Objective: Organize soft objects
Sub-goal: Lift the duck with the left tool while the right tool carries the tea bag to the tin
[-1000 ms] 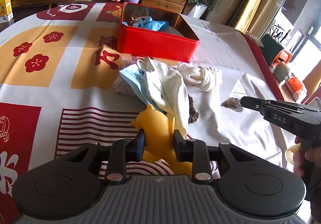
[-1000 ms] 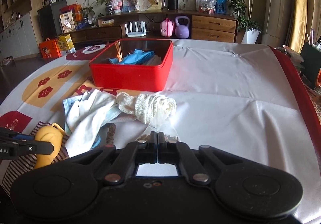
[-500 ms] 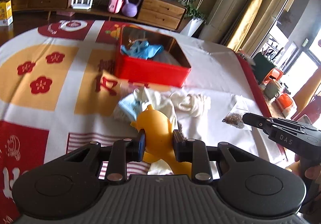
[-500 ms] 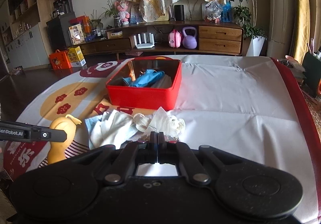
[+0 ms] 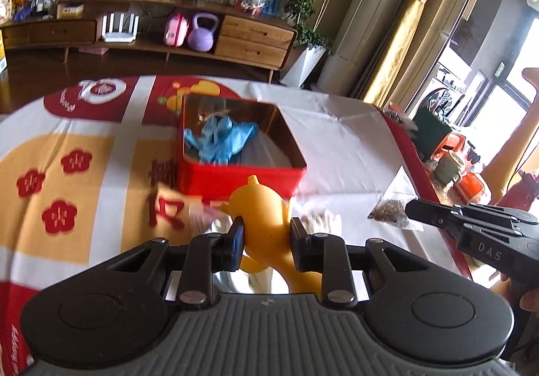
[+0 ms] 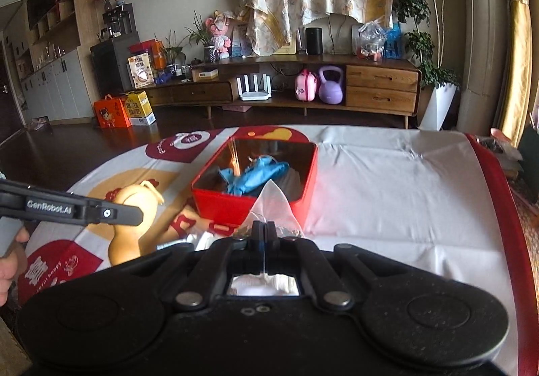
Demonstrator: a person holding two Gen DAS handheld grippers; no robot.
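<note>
Both claws lifted on the near side of the red tin

Left claw (image 5: pixel 266 236) clamps the yellow rubber toy (image 5: pixel 264 211), held above the table (image 5: pixel 340 153) just before the red tin (image 5: pixel 235 179); right claw (image 6: pixel 264 232) is pinched together on a clear plastic bag (image 6: pixel 273 204).

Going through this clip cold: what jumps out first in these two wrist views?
The yellow rubber toy clamped in the left gripper, held up in front of the red tin on the patterned tablecloth. Blue gloves lie inside the tin. The right gripper is shut on the corner of a clear plastic bag with brown bits in it.
</note>
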